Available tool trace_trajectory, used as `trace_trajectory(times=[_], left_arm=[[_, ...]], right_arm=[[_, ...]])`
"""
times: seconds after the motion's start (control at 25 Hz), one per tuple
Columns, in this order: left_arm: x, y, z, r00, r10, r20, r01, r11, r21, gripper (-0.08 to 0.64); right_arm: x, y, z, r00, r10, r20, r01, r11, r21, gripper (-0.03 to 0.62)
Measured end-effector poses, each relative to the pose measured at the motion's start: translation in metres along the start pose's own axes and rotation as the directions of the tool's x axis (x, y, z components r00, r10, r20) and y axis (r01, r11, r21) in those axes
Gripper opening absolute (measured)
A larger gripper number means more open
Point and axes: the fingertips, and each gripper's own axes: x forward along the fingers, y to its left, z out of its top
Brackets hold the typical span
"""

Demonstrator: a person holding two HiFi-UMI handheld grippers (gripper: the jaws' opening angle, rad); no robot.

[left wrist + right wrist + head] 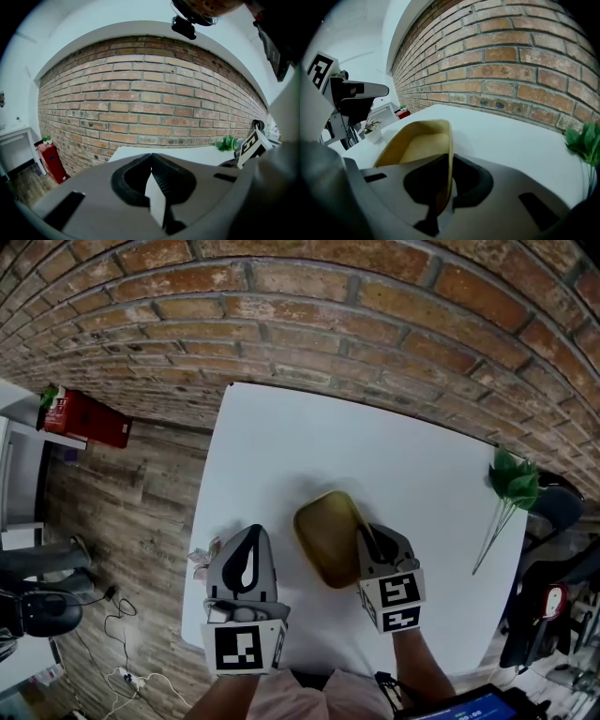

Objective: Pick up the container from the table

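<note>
A shallow yellow container [326,535] sits near the middle of the white table [375,446]. My right gripper [364,532] is at its right rim. In the right gripper view the container's thin side wall [449,140] runs between the two jaws, and the right gripper [450,161] is shut on it. My left gripper [251,538] hovers at the table's near left, apart from the container. In its own view the left gripper [151,157] has its tips together with nothing between them.
A green leafy sprig [511,486] lies at the table's right edge. A small potted plant [202,561] stands at the left edge beside my left gripper. A brick wall [356,324] runs behind the table. A red object [89,418] stands on the wooden floor, left.
</note>
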Motion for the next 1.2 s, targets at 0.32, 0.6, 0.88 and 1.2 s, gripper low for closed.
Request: trace_trajectory(times=[0.32,0.6,0.88,1.2], left_arm=[[-0.004,-0.001,0.004,1.000,-0.003,0.012,0.003,1.000,0.003,0.009],[-0.011,-0.002,0.012,0.999,-0.006,0.033,0.006,1.000,0.007,0.009],[-0.023,-0.004,0.024,0.998,-0.008,0.062,0.007,1.000,0.016,0.009],[-0.039,-0.010,0.045,0.993,-0.014,0.114,0.010,0.999,0.035,0.009]], right_arm=[[-0.003,0.003,0.002,1.000,-0.004,0.011,0.004,1.000,0.012,0.014],[-0.010,0.007,0.007,1.000,-0.008,0.023,0.008,1.000,0.007,0.009],[-0.024,0.011,0.020,0.998,-0.024,0.061,0.024,1.000,-0.002,0.008],[-0.051,0.013,0.050,0.989,-0.043,0.145,0.044,0.999,-0.006,0.008]])
